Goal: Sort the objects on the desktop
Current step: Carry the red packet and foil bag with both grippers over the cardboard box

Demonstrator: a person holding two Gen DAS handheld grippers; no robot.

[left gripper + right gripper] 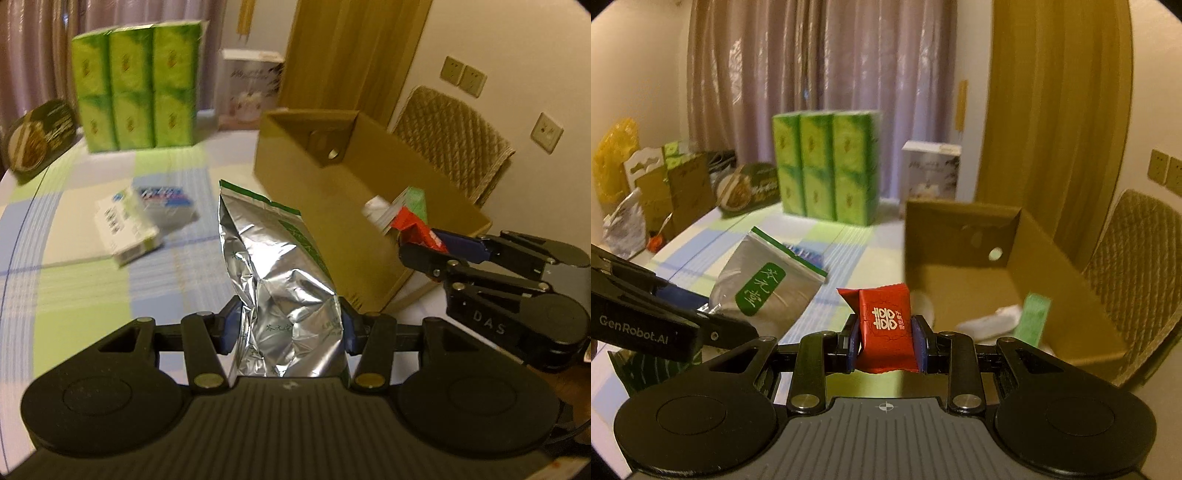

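Nearest the camera, the left gripper (288,328) is clamping its blue pads on the lower part of a crinkled silver foil pouch (275,273), holding it upright above the table. Just to its right, the right gripper (886,339) is pinching a small red candy packet (884,325) between nearly closed jaws, close to the near wall of an open cardboard box (960,236).

Both items are looking light and soft. The foil is likely slippery and is creasing under the pads, so a grip low on its fuller body seems safest; the candy wrapper is taking hold well across its middle.

Inside the box, a white item and a green carton (1032,319) are already lying. Small boxes (129,229) are waiting on the checked tablecloth (74,288). Beyond, stacked green tissue packs (135,85) are standing before a curtain (820,74), with a woven chair (454,140) and a wooden door (351,51) at the right.
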